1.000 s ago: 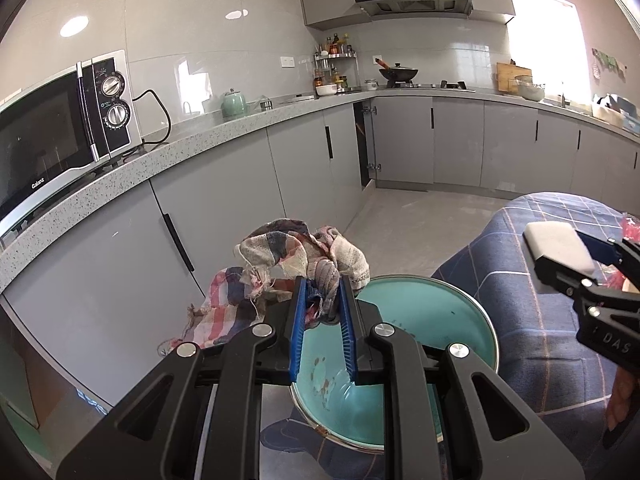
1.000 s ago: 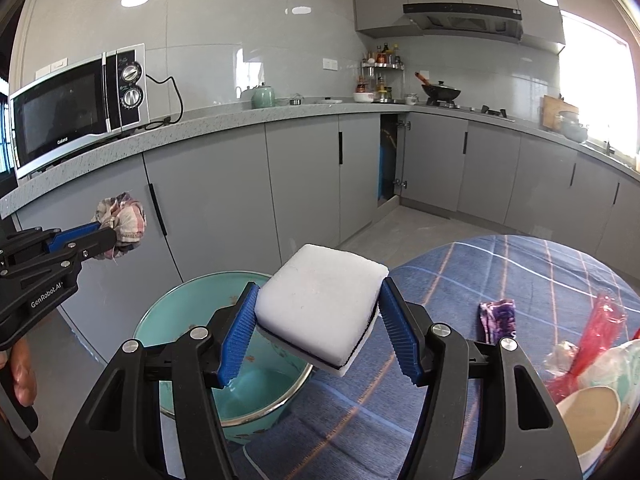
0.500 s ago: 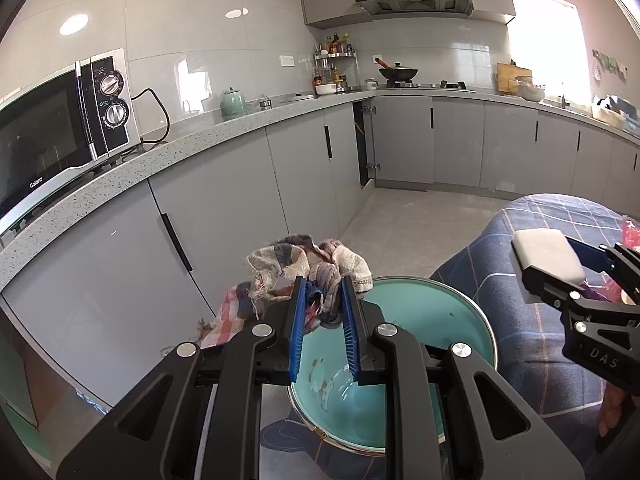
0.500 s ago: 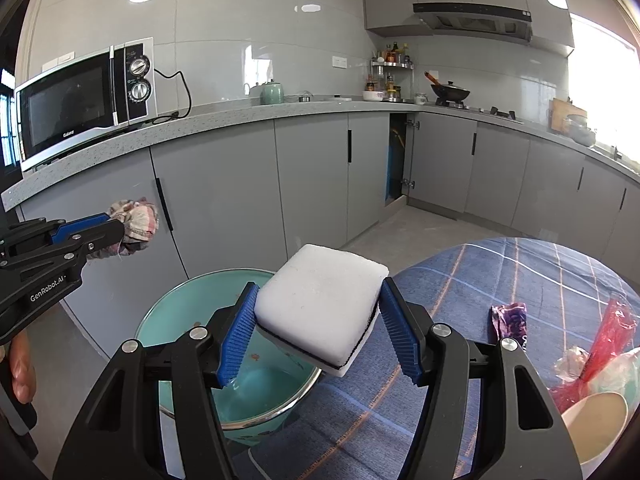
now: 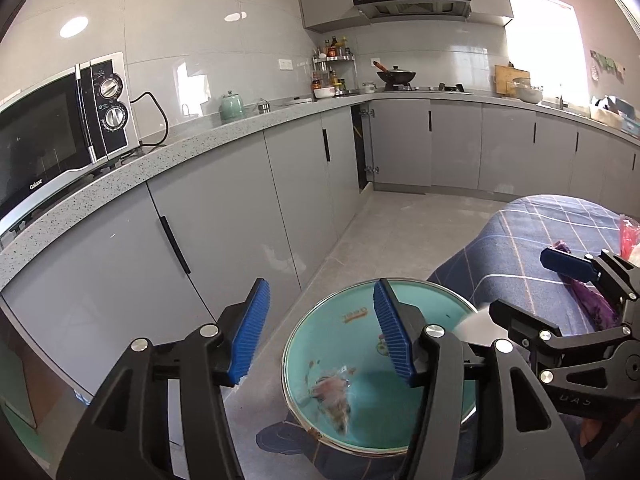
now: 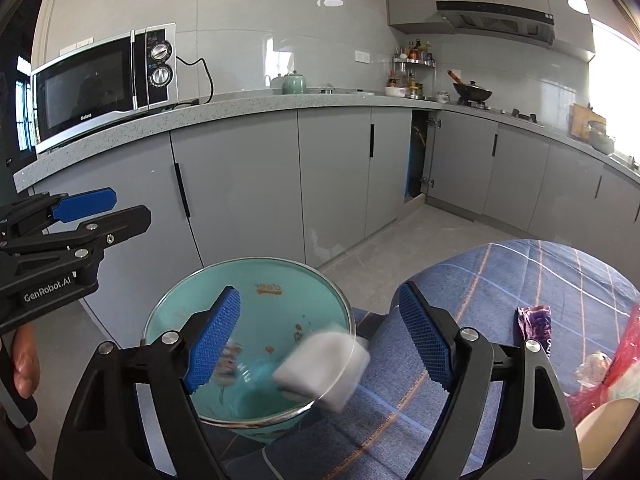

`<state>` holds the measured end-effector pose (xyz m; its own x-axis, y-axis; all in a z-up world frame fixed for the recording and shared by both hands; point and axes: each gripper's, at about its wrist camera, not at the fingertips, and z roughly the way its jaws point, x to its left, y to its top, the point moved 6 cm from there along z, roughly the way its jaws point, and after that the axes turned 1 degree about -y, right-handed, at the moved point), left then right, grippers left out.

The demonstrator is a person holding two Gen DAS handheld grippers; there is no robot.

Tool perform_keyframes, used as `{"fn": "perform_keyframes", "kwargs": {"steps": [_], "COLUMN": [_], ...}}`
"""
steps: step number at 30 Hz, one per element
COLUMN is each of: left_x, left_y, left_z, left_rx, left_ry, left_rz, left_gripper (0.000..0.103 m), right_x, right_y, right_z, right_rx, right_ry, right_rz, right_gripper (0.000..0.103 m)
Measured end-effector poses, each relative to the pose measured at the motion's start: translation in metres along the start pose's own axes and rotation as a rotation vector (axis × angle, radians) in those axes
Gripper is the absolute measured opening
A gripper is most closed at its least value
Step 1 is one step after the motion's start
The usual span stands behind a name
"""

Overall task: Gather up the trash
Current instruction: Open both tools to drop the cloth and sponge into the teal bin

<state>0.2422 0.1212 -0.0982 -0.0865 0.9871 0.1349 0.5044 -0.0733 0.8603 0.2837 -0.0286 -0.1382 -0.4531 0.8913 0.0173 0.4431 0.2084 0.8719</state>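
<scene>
Blurred square white sponge (image 6: 322, 364) over round, glossy teal basin (image 6: 280, 280); ribbed blue tongs (image 6: 320, 344) apart.

grey cabinets (image 5: 304, 184) | speckled counter (image 5: 200, 140) | microwave (image 6: 104, 84) | bright window (image 5: 540, 44)

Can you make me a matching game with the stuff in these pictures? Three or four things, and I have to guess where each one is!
Things:
1. white sponge
2. checked rag
3. purple wrapper
4. microwave

Places:
A. on the grey counter
B. on the blue checked tablecloth
C. blurred at the teal basin's rim
D. at the bottom of the basin

Pairs: 1-C, 2-D, 3-B, 4-A
</scene>
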Motion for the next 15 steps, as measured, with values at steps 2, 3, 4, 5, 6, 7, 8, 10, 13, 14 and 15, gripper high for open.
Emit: {"fn": "perform_keyframes", "kwargs": {"steps": [2, 3, 4, 5, 6, 7, 8, 10, 13, 14, 15], "left_x": [0.001, 0.001, 0.001, 0.002, 0.001, 0.001, 0.000, -0.004, -0.018, -0.022, -0.032], "left_y": [-0.001, -0.002, -0.002, -0.003, -0.003, -0.004, -0.004, -0.005, -0.006, -0.005, -0.005], "left_z": [0.000, 0.000, 0.000, 0.000, 0.000, -0.001, -0.001, -0.003, -0.010, -0.011, -0.015], "left_rx": [0.000, 0.001, 0.001, 0.002, 0.003, 0.005, 0.005, 0.008, 0.000, -0.003, -0.007], "left_ry": [0.004, 0.006, 0.008, 0.010, 0.009, 0.007, 0.006, -0.004, -0.027, -0.035, -0.049], "left_rz": [-0.006, -0.007, -0.007, -0.008, -0.009, -0.008, -0.006, -0.003, 0.016, 0.024, 0.040], "left_gripper": [0.057, 0.058, 0.058, 0.059, 0.059, 0.059, 0.059, 0.059, 0.060, 0.061, 0.062], "right_x": [-0.003, -0.004, -0.007, -0.009, -0.011, -0.014, -0.017, -0.023, -0.037, -0.040, -0.046], "right_y": [-0.001, -0.003, -0.004, -0.004, -0.005, -0.007, -0.008, -0.011, -0.015, -0.016, -0.017], "right_z": [-0.004, -0.005, -0.008, -0.010, -0.014, -0.018, -0.022, -0.031, -0.051, -0.058, -0.068], "right_rx": [-0.001, 0.000, 0.000, -0.001, -0.003, -0.005, -0.005, -0.006, -0.010, -0.016, -0.024], "right_ry": [-0.003, -0.005, -0.009, -0.011, -0.018, -0.029, -0.035, -0.065, -0.116, -0.126, -0.145], "right_rz": [0.010, 0.015, 0.023, 0.028, 0.032, 0.034, 0.035, 0.040, 0.054, 0.057, 0.061], "right_gripper": [0.081, 0.081, 0.081, 0.081, 0.081, 0.081, 0.081, 0.081, 0.081, 0.081, 0.081]}}
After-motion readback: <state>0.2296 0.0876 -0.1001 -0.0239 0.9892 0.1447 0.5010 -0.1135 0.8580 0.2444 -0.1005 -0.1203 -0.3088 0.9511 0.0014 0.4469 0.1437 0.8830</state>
